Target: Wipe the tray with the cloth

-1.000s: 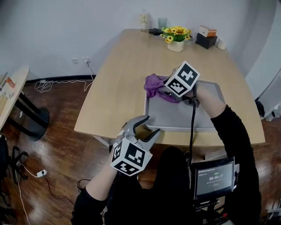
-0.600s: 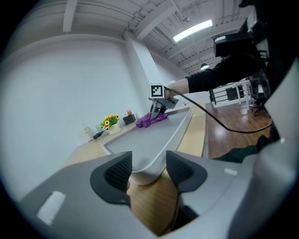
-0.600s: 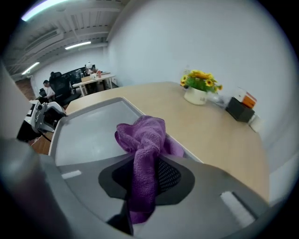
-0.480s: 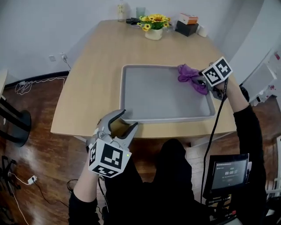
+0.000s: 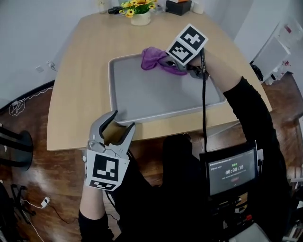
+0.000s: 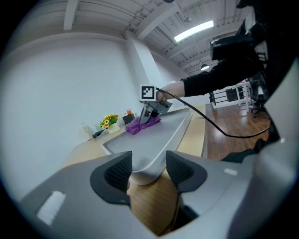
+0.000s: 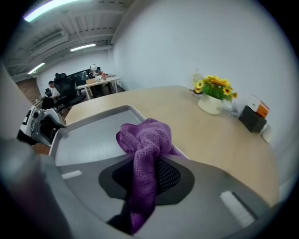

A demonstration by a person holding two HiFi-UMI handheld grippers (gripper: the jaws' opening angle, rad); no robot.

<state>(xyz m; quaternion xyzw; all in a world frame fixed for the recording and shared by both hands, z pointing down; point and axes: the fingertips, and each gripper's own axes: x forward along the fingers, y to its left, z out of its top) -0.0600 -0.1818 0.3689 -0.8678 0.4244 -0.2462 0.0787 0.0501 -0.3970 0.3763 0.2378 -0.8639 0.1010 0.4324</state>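
Observation:
A grey tray (image 5: 142,117) lies on the wooden table (image 5: 78,85). A purple cloth (image 5: 152,58) rests on the tray's far side, left of the middle. My right gripper (image 5: 165,62) is shut on the cloth and points down at the tray. In the right gripper view the cloth (image 7: 145,140) bunches between the pads and spills over the tray's (image 7: 88,140) far rim. My left gripper (image 5: 122,121) stands open and holds nothing, just off the tray's near left corner at the table's edge. The left gripper view shows that corner (image 6: 150,173) between the jaws of the left gripper (image 6: 148,170), untouched.
A vase of sunflowers (image 5: 136,10) and a black box (image 5: 179,5) stand at the table's far end. A small screen (image 5: 232,171) hangs at the person's front. Wooden floor (image 5: 28,142) surrounds the table, and distant desks (image 7: 96,84) show beyond it.
The right gripper swept the cloth along the tray's far side, to the right corner half a second ago and now back left of the middle. The left gripper stayed open at the near left corner.

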